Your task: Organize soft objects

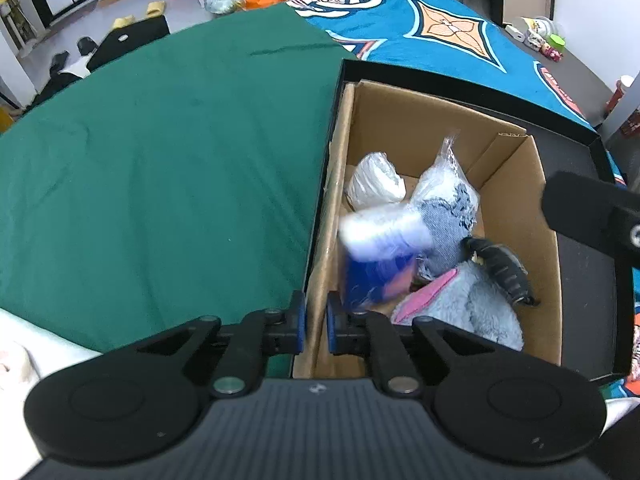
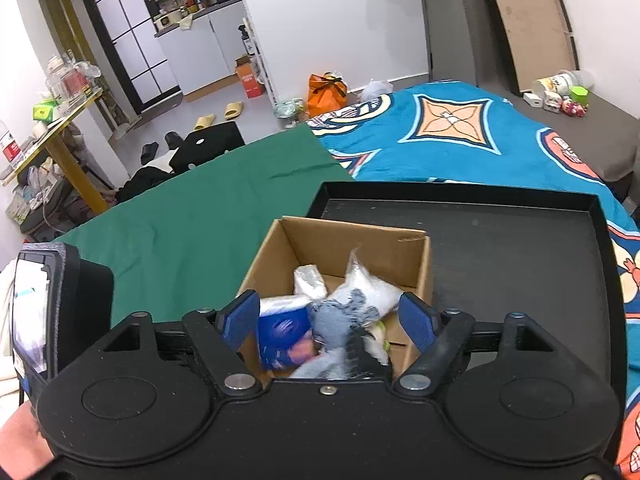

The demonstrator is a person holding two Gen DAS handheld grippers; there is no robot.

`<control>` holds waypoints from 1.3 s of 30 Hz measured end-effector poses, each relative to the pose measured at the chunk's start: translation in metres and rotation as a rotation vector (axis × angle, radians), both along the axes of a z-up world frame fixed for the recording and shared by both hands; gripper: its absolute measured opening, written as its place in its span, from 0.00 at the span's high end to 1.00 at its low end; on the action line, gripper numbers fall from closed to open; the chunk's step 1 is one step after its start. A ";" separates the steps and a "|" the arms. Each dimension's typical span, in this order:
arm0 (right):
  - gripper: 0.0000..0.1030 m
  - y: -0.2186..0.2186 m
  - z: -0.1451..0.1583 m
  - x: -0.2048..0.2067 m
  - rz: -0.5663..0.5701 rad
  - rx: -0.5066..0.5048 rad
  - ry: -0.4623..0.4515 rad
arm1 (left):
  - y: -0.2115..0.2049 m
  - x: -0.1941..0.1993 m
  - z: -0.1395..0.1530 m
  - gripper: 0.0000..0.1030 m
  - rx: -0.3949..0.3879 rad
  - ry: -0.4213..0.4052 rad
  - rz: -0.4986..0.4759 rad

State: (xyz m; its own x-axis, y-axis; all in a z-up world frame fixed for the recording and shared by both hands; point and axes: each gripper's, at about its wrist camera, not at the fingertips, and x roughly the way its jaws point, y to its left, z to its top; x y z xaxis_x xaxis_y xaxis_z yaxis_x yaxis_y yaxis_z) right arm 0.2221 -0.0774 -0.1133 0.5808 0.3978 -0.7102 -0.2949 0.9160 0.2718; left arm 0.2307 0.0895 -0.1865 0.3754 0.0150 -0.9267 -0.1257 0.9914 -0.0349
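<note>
Cardboard box (image 2: pixel 416 264) on black tray (image 2: pixel 520 264): blue pkg (image 2: pixel 284 334), white bag (image 2: pixel 310 280), grey plush (image 2: pixel 340 324). L gripper (image 1: pixel 315 322) nearly closed over box wall, holding nothing. R gripper (image 2: pixel 330 318) wide open, empty.

Cardboard box (image 1: pixel 516 184) on black tray (image 1: pixel 592 320), blue pack (image 1: pixel 376 276) blurred inside

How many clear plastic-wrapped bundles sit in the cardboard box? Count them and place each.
2 clearly: a white bundle at the far left of the cardboard box, and a grey-blue bagged one to its right. Others may be hidden under the pile.
</note>
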 end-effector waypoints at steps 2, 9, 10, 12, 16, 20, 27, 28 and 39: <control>0.26 -0.006 0.000 -0.001 -0.010 -0.001 0.000 | -0.002 0.000 0.002 0.91 0.014 -0.006 0.002; 0.24 -0.033 -0.002 -0.008 -0.050 0.009 0.009 | -0.007 -0.001 0.004 0.90 0.045 -0.008 -0.003; 0.24 -0.037 -0.002 -0.009 -0.056 0.012 0.010 | -0.008 -0.001 0.006 0.90 0.050 -0.010 -0.002; 0.22 -0.046 -0.002 -0.010 -0.069 0.018 0.010 | -0.010 -0.002 0.007 0.87 0.055 -0.010 -0.005; 0.20 -0.061 -0.001 -0.015 -0.089 0.028 0.005 | -0.016 -0.004 0.014 0.86 0.072 -0.022 -0.018; 0.17 -0.078 0.001 -0.020 -0.114 0.041 0.000 | -0.016 -0.008 0.025 0.77 0.062 -0.052 -0.009; 0.13 -0.100 0.002 -0.028 -0.145 0.067 -0.009 | -0.026 -0.019 0.046 0.58 0.055 -0.084 -0.010; 0.13 -0.102 0.003 -0.030 -0.146 0.069 -0.013 | -0.029 -0.021 0.049 0.57 0.054 -0.091 -0.013; 0.00 -0.117 0.007 -0.060 -0.151 0.070 -0.063 | -0.050 -0.048 0.081 0.33 0.060 -0.164 -0.030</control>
